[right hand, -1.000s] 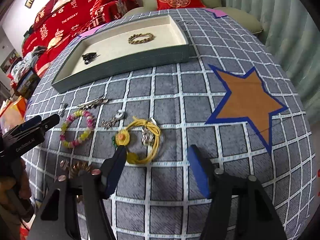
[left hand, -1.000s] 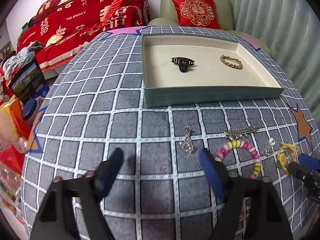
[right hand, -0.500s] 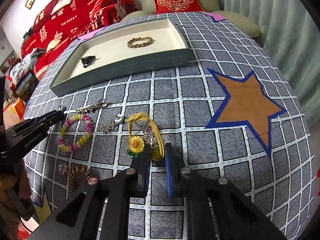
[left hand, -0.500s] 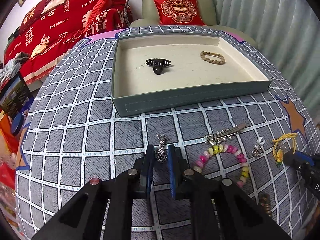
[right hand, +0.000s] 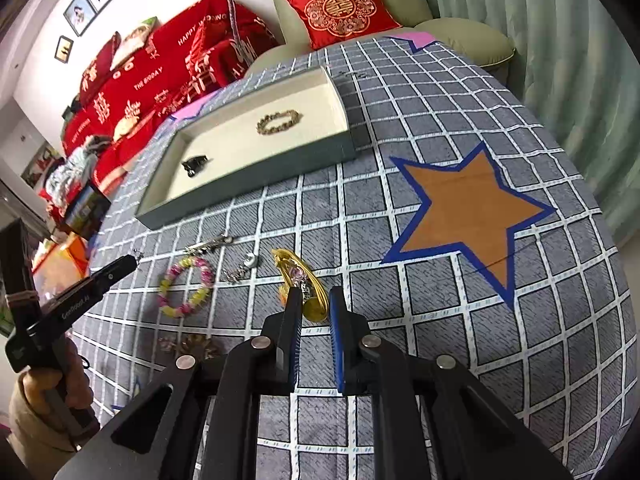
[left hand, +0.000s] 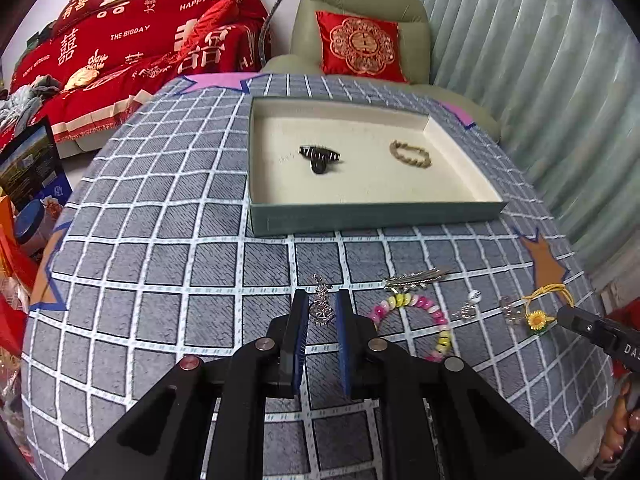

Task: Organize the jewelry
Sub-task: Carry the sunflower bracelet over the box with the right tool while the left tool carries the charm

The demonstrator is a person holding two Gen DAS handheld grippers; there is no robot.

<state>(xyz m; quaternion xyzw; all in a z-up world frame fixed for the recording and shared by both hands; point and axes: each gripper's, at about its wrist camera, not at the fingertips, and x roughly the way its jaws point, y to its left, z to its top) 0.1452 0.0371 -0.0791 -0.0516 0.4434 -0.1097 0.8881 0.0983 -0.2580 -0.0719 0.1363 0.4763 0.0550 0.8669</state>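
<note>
At lower centre, the left gripper [left hand: 322, 312] pinches a silver trinket [left hand: 321, 307]; the right gripper [right hand: 315, 304] clamps a yellow cord bracelet [right hand: 310, 298]. Mid-frame lies a beaded bracelet [left hand: 416, 322]. Beyond, upper centre, the tray [left hand: 372, 216] holds a black hair claw [left hand: 319, 157].

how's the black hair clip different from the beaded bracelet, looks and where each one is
The black hair clip is dark, solid and toothed; the beaded bracelet is an open ring of pink, yellow and white beads. The hair clip lies inside the tray, next to a tan braided bracelet; the beaded bracelet lies on the checked tablecloth outside the tray. Neither one is held by either pair of tongs.
</note>
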